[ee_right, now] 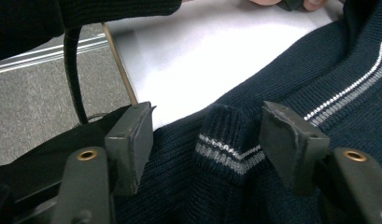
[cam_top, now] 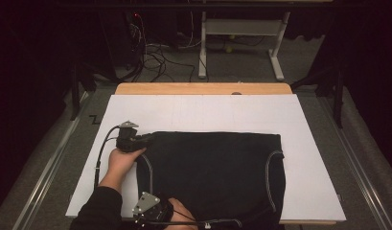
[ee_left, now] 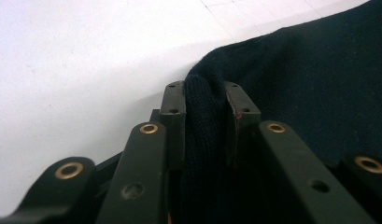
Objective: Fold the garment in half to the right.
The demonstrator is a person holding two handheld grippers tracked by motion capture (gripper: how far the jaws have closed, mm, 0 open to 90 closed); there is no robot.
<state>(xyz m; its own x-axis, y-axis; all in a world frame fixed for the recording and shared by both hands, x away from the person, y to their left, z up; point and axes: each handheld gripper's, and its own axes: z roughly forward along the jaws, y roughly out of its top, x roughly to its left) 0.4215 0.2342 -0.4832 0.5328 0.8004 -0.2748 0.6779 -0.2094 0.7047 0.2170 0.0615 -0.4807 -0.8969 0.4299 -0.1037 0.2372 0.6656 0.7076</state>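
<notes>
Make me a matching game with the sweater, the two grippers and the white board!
Things:
1. left gripper
2. right gripper
3. sweater
4. white board

States:
A. lies flat under everything
B. jaws apart, striped cuff between them
C. jaws clamped on a dark fold
D. dark blue, spread out, with pale stripes

Pairs: 1-C, 2-B, 3-D, 4-A

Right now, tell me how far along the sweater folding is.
Done: the sweater lies flat on the white board. In hand: the left gripper pinches its far corner; the right gripper straddles the striped cuff, not yet pressing. Left: gripping the cuff, then folding.
</notes>
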